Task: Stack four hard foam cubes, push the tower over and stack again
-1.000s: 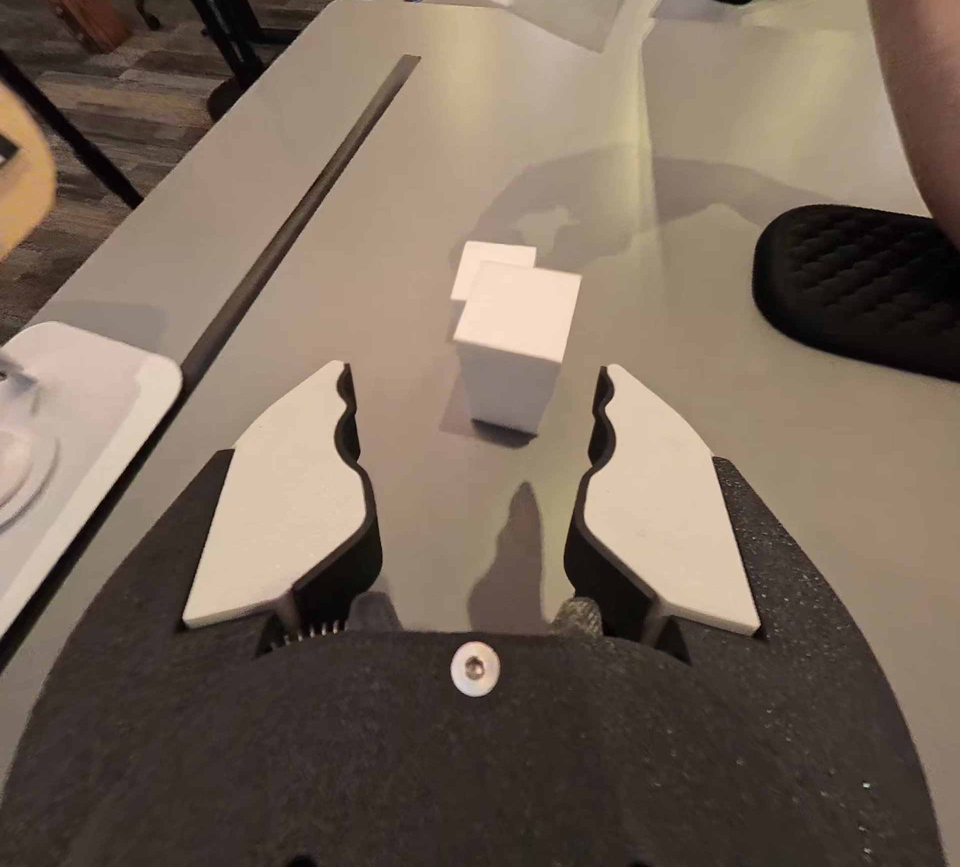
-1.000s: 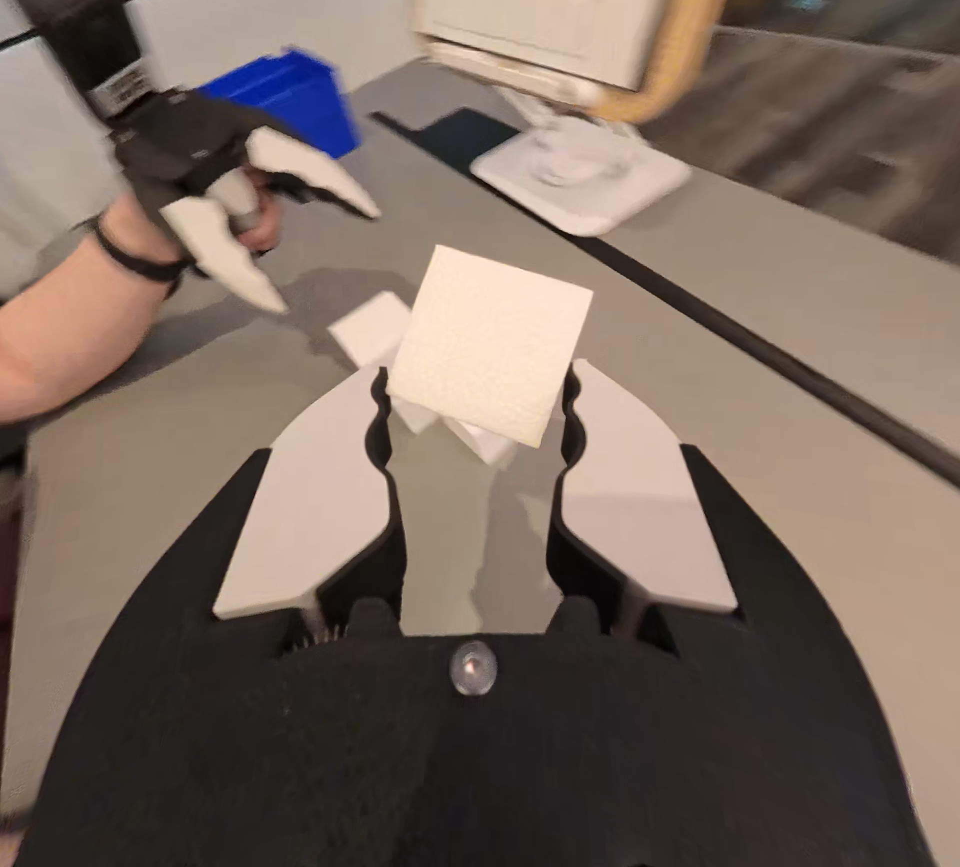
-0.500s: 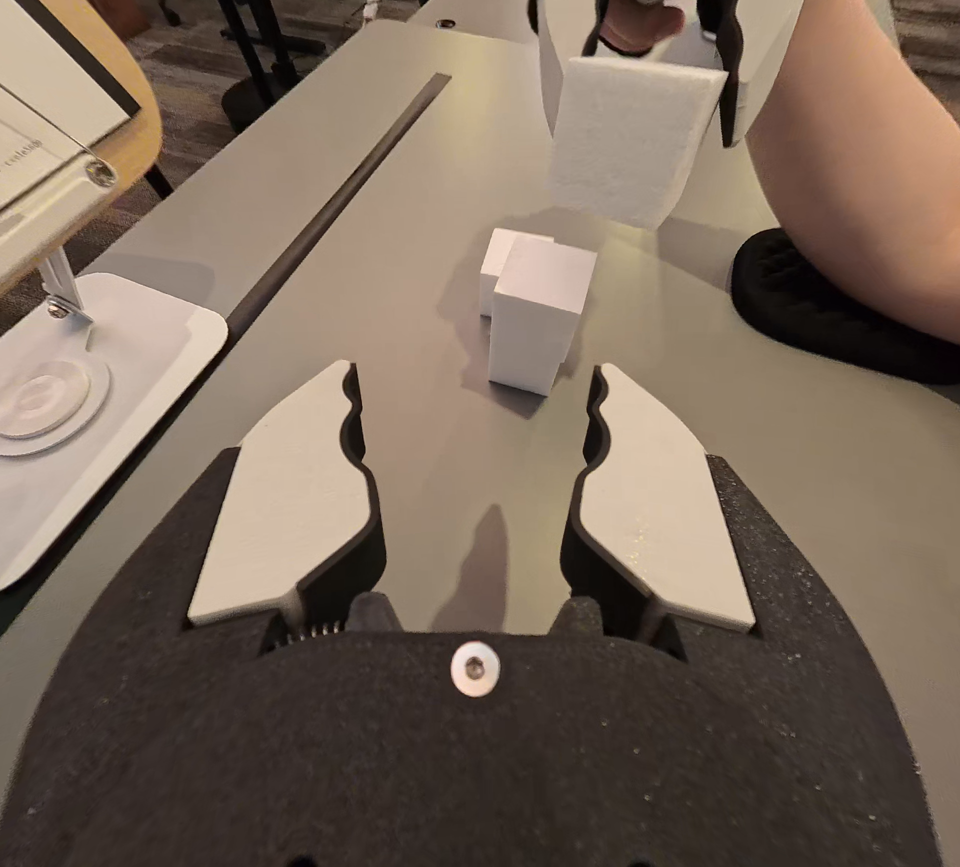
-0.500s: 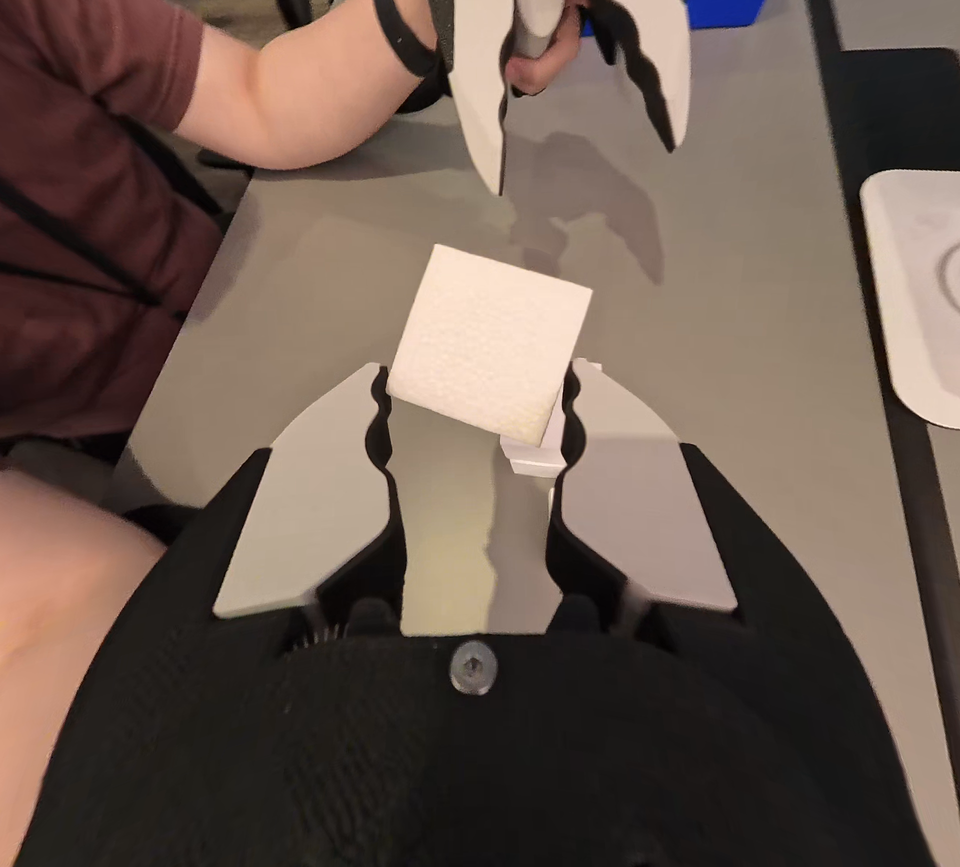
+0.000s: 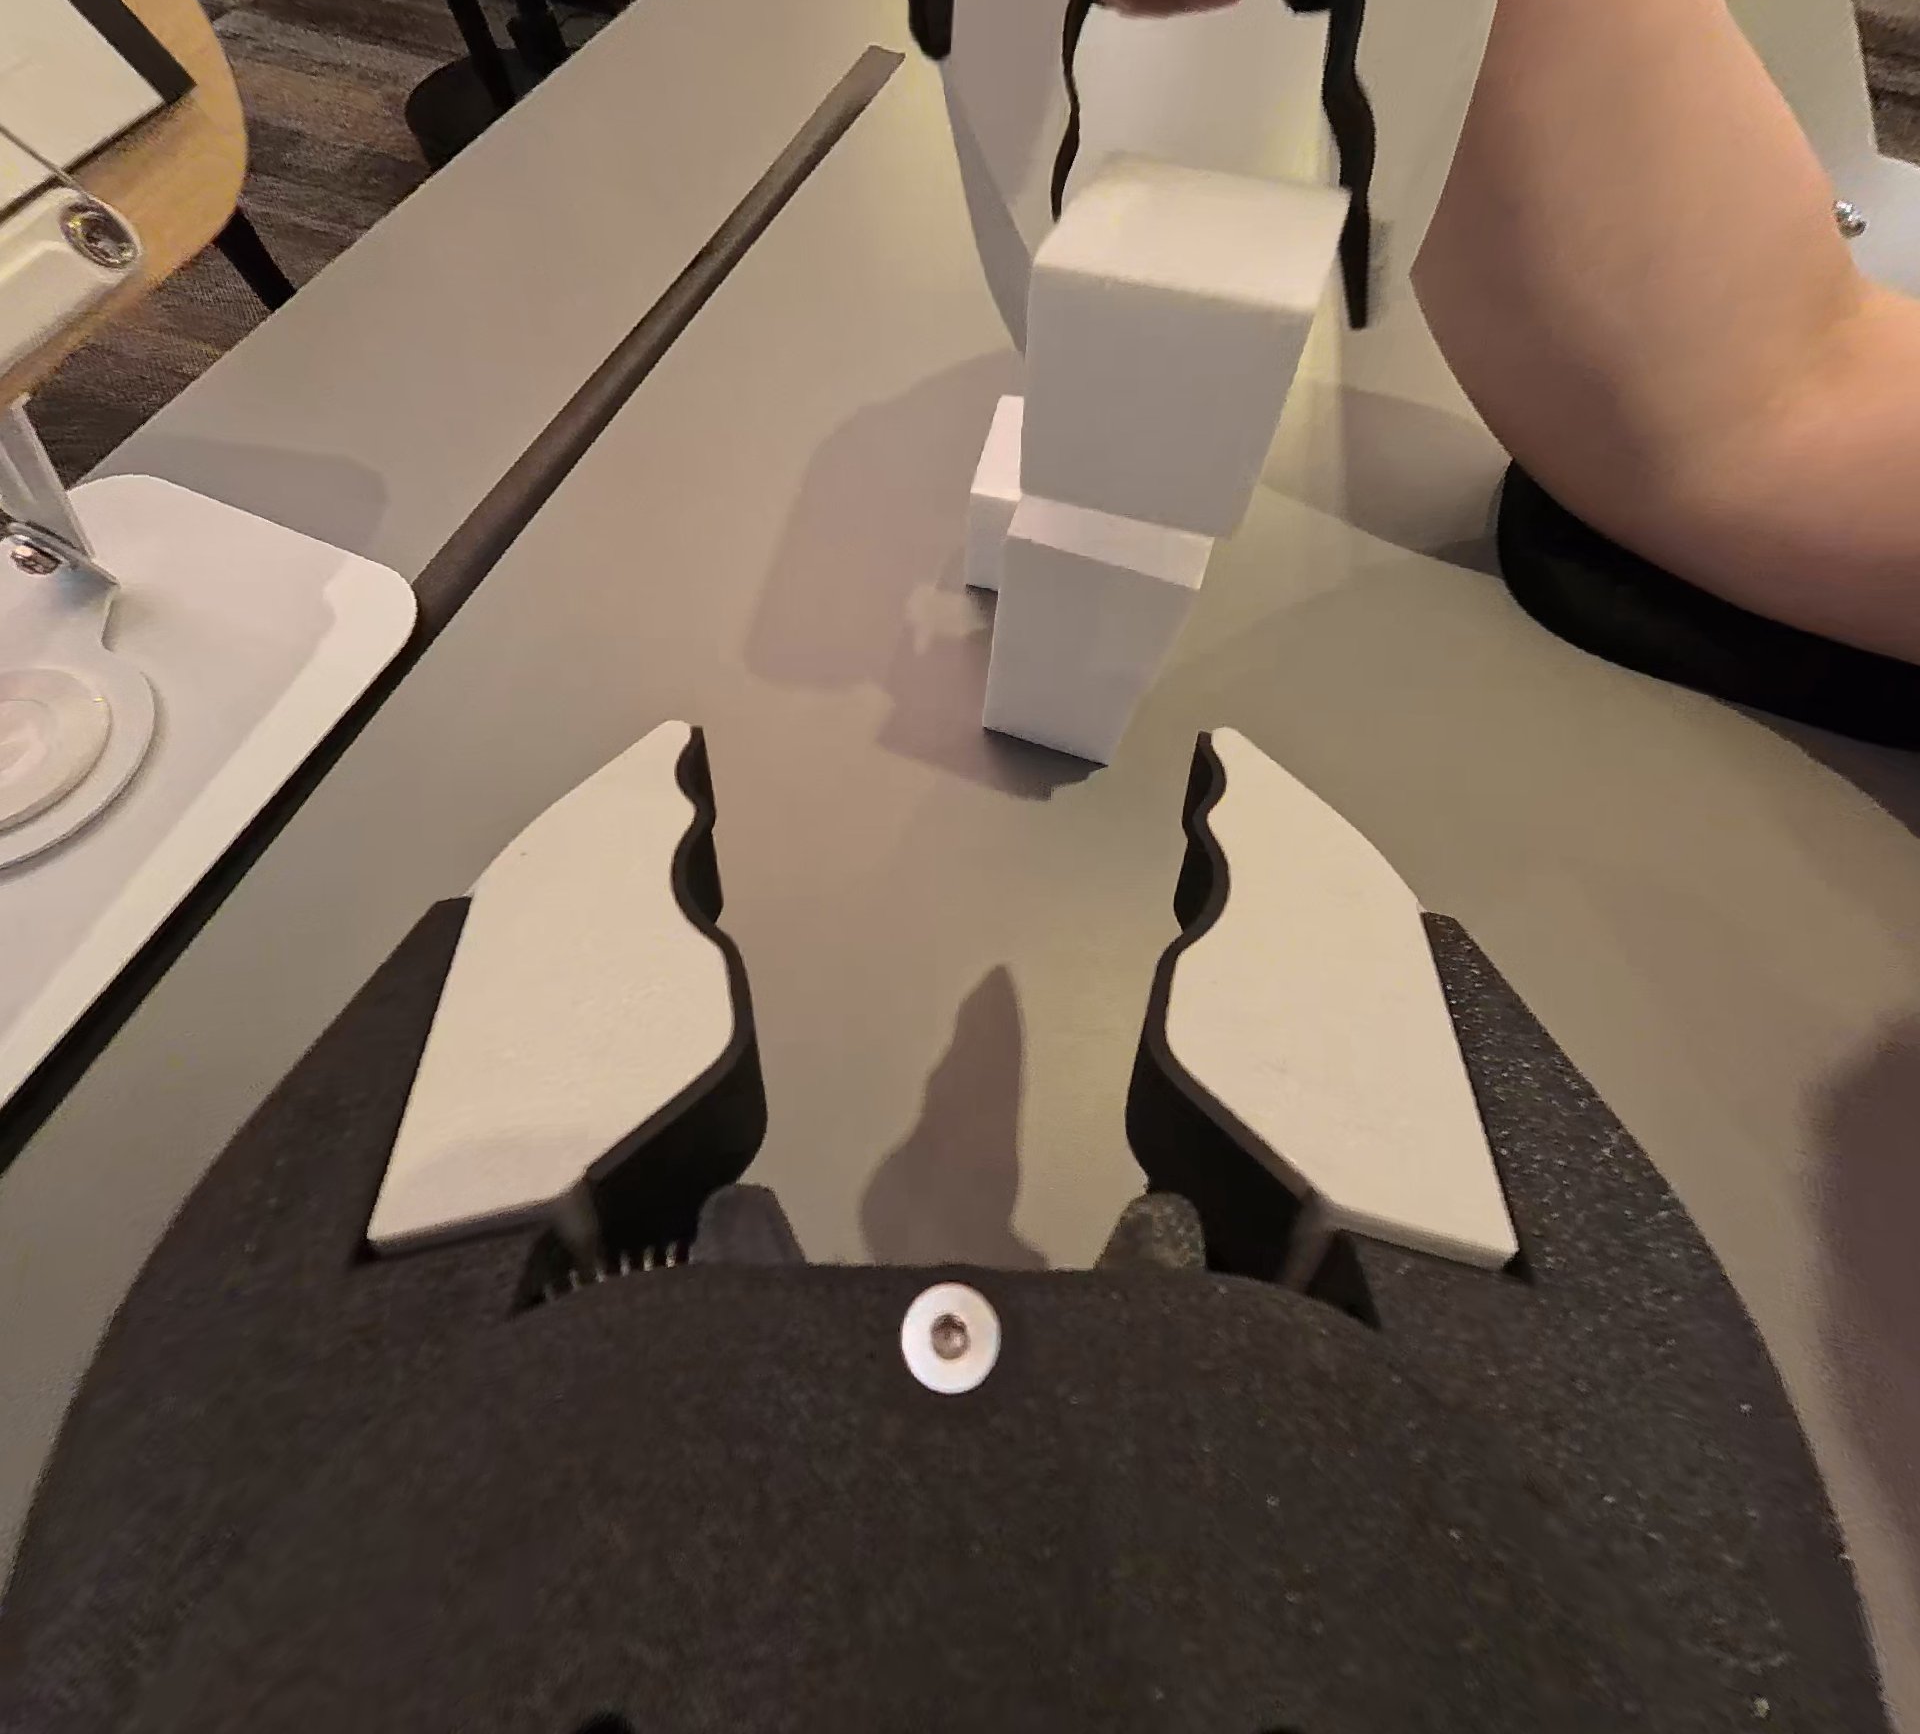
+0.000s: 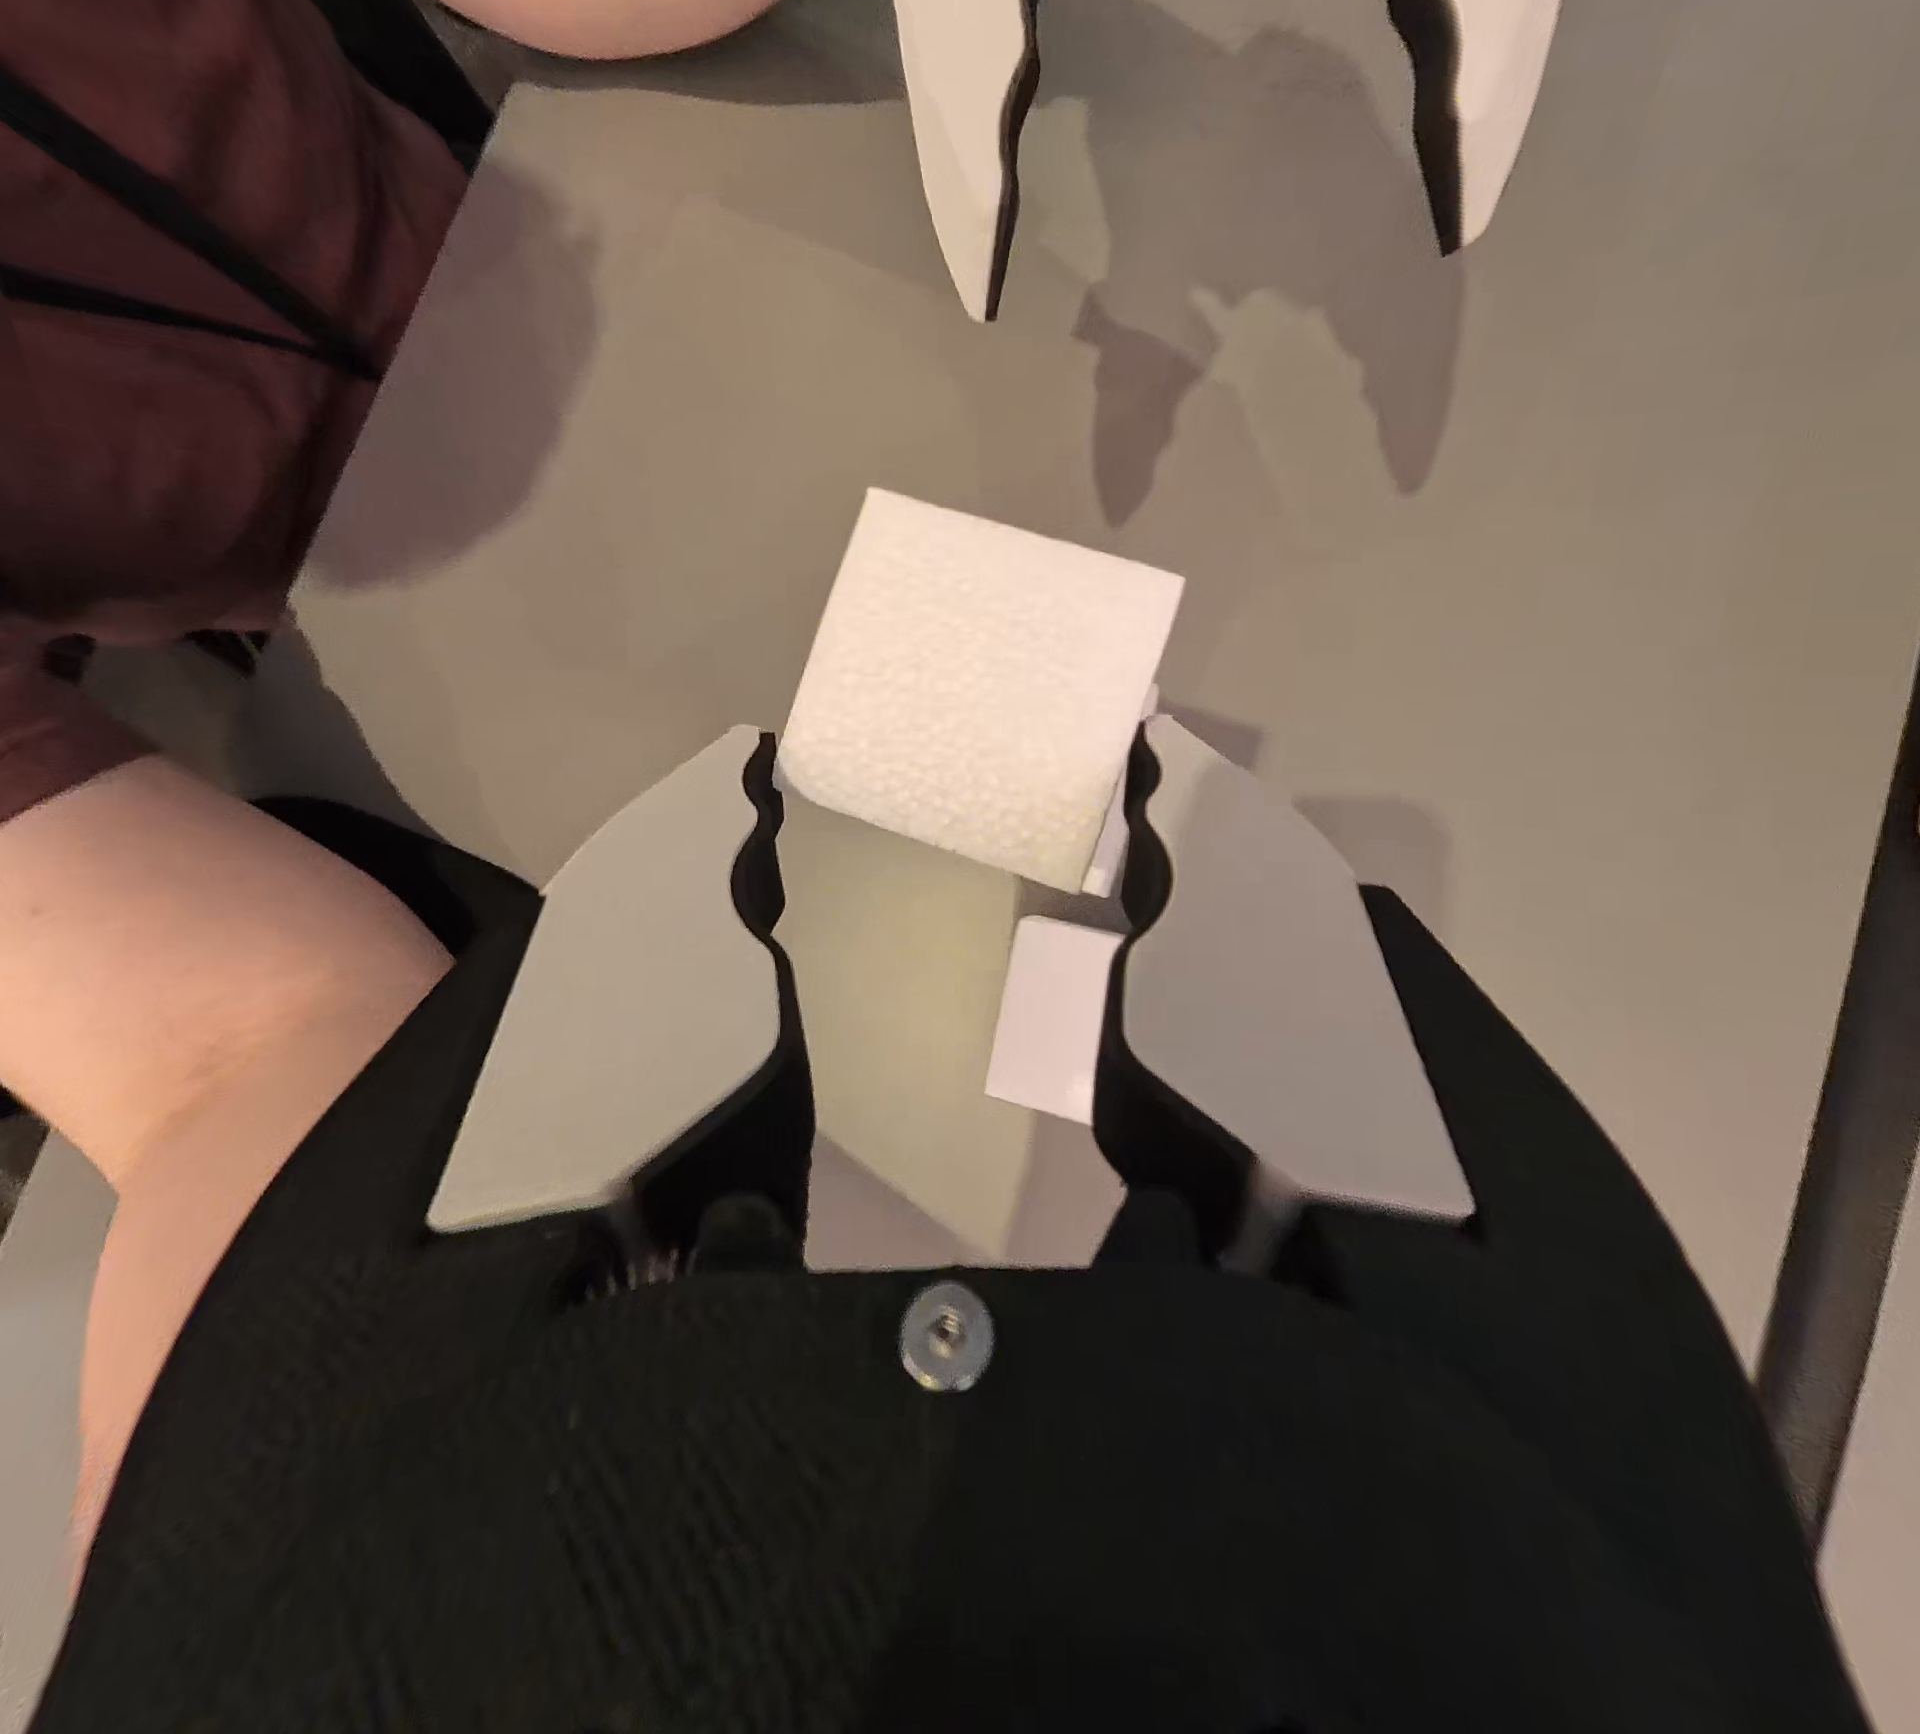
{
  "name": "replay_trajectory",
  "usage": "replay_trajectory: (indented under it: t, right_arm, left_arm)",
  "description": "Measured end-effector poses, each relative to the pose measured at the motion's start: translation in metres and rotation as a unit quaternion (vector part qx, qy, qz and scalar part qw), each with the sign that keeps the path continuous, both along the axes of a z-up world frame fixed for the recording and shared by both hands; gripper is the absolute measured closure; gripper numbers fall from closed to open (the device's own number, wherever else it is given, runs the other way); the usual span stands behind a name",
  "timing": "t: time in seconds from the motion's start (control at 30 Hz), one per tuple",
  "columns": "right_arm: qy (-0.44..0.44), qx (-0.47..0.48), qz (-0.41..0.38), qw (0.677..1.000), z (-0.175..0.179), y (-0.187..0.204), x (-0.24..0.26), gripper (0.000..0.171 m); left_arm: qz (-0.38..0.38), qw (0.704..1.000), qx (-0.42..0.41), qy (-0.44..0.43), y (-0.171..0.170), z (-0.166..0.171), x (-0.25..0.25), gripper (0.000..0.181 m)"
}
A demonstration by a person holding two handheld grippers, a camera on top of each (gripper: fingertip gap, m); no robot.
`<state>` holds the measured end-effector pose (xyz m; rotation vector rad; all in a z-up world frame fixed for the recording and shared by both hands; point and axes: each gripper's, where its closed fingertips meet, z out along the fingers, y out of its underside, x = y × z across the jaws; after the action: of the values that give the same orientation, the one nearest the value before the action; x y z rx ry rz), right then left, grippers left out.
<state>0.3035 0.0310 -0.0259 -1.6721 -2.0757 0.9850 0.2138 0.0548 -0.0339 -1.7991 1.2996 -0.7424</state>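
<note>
At left, a white stand base (image 5: 239,604) sits on the grey tabletop (image 5: 623,396). The left tool (image 5: 951,791) hovers spread and empty. Ahead, the right tool (image 5: 1205,230) pinches a foam cube (image 5: 1164,375) just above the stacked cubes (image 5: 1081,656).

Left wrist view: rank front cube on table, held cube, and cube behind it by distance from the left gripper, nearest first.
From the left gripper:
1. Front cube, on the table just ahead, slightly right.
2. Held cube, directly above it in the right gripper.
3. Rear cube, on the table behind, mostly hidden.
</note>
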Motion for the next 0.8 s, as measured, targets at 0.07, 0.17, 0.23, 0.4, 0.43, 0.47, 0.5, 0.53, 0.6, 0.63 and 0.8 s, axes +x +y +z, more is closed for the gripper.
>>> replay_trajectory:
  t: [0.07,0.17,0.23,0.4,0.43,0.47,0.5,0.53,0.6,0.63,0.8]
  right_arm:
    - [-0.016,-0.004,0.011,1.0,-0.005,-0.001,-0.001,0.106]
    - [-0.024,-0.003,0.021,1.0,-0.008,0.0,-0.001,0.106]
    - [-0.02,0.0,0.021,1.0,-0.007,0.0,0.001,0.106]
    - [-0.021,0.012,0.02,1.0,-0.01,0.001,0.004,0.106]
    - [-0.023,0.015,0.018,0.999,-0.011,0.002,0.003,0.106]
    - [-0.027,0.017,0.016,0.999,-0.012,0.003,0.002,0.106]
    - [-0.028,0.018,0.018,0.999,-0.012,0.002,0.001,0.106]
    - [-0.03,0.019,0.02,0.999,-0.013,0.002,0.0,0.106]
    - [-0.037,0.02,0.018,0.999,-0.016,0.001,0.001,0.106]
    - [-0.038,0.018,0.018,0.999,-0.016,0.001,0.0,0.106]
    - [-0.037,0.014,0.009,0.999,-0.014,0.0,0.001,0.102]
  left_arm:
    - [-0.001,1.0,-0.004,-0.007,0.0,0.003,0.0,0.095]
    - [-0.004,1.0,-0.001,-0.014,-0.001,0.007,0.0,0.096]
    - [-0.005,1.0,-0.001,-0.015,-0.002,0.007,0.0,0.095]
    - [0.001,1.0,-0.007,-0.015,0.0,0.004,-0.002,0.095]
    - [0.002,1.0,-0.008,-0.016,0.0,0.004,-0.002,0.095]
    - [0.002,1.0,-0.008,-0.015,0.0,0.003,-0.003,0.095]
    - [0.003,1.0,-0.006,-0.012,0.0,0.002,-0.003,0.095]
    - [0.006,1.0,-0.003,-0.009,0.001,0.002,-0.004,0.095]
    - [0.007,1.0,0.001,-0.009,0.001,0.002,-0.005,0.094]
    - [0.006,1.0,-0.001,-0.012,0.001,0.003,-0.005,0.094]
    - [0.005,1.0,-0.003,-0.015,0.001,0.004,-0.004,0.093]
